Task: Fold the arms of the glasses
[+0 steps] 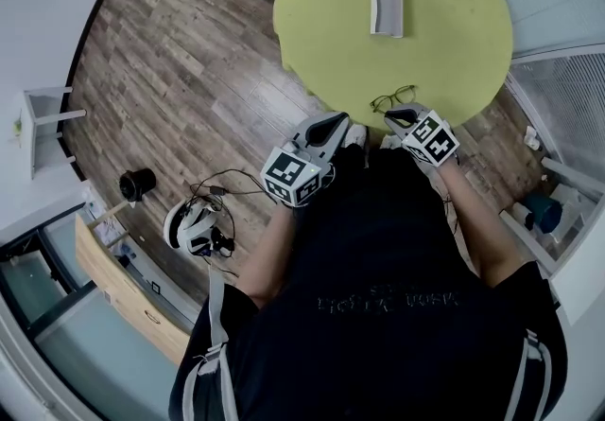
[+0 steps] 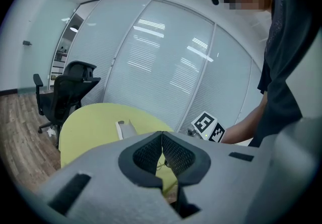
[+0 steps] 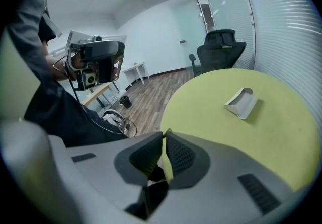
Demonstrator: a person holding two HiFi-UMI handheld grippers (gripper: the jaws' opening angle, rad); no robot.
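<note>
While the person stands at the near rim of the round table [image 1: 473, 50], both tools wait just outside that rim. At the left, the left gripper [image 1: 338, 118] hangs over the floor beside the rim; its jaws are pressed together with nothing between them [image 2: 162, 135]. To its right, the glasses [image 1: 392, 99] lie on the table close to the near rim, their long axis running roughly along it. I cannot tell if the arms are spread. Further right, the right gripper [image 1: 397, 114] is almost at the rim, also clenched and empty [image 3: 165, 135], and I judge it the nearer one. Only a white case [image 1: 387, 11] lies toward the table's middle, well apart, so there is open room.
</note>
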